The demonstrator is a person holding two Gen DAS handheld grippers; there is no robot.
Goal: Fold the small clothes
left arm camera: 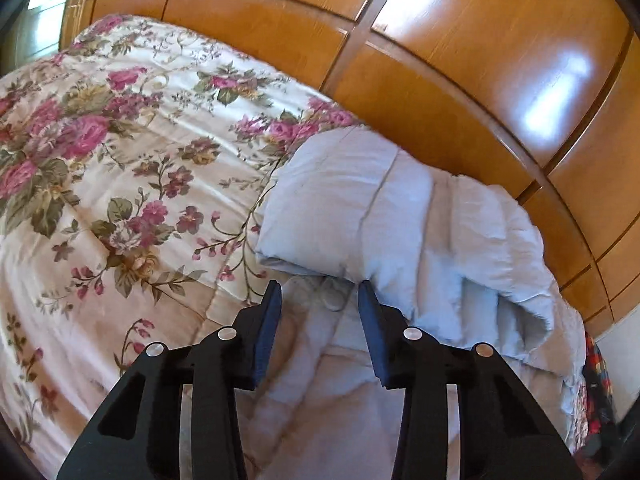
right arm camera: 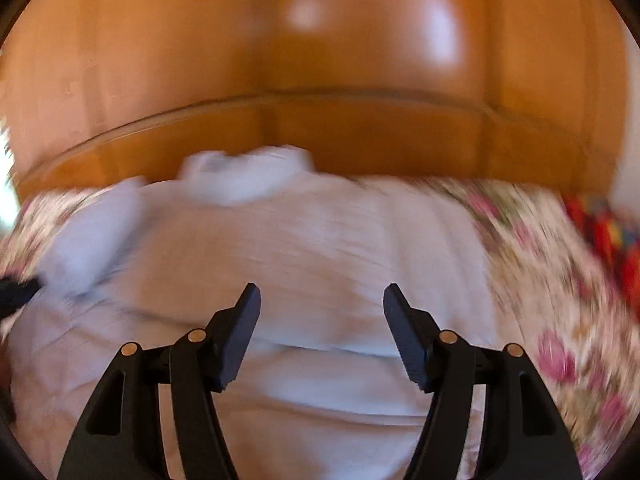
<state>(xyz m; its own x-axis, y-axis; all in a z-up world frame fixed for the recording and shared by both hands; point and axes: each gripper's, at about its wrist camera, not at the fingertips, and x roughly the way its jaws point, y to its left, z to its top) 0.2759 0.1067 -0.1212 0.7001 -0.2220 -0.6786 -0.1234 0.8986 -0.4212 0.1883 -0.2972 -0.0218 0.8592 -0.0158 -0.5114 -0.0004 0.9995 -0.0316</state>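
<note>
Midway, I judge: the pale blue cotton garment (left arm camera: 400, 216) lies centre-right on the floral bedspread (left arm camera: 100, 160), one flap turned over, while left gripper (left arm camera: 319, 292) and right gripper (right arm camera: 322, 296) jaws gape empty.

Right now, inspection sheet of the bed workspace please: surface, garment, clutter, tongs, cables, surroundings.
Surface: floral bedspread covering the bed, slightly rumpled.
Job's things: pale blue garment spread on it, one part folded over into a thick fold; right view is blurred.
Clutter: red patterned fabric at the bed's right edge, kind unclear.
Tongs: left tongs open, tips at the garment's folded edge, contact unclear; right tongs open wide over the garment, holding nothing.
Cables: nothing seen.
Surroundings: glossy wooden wardrobe panels behind the bed.
</note>
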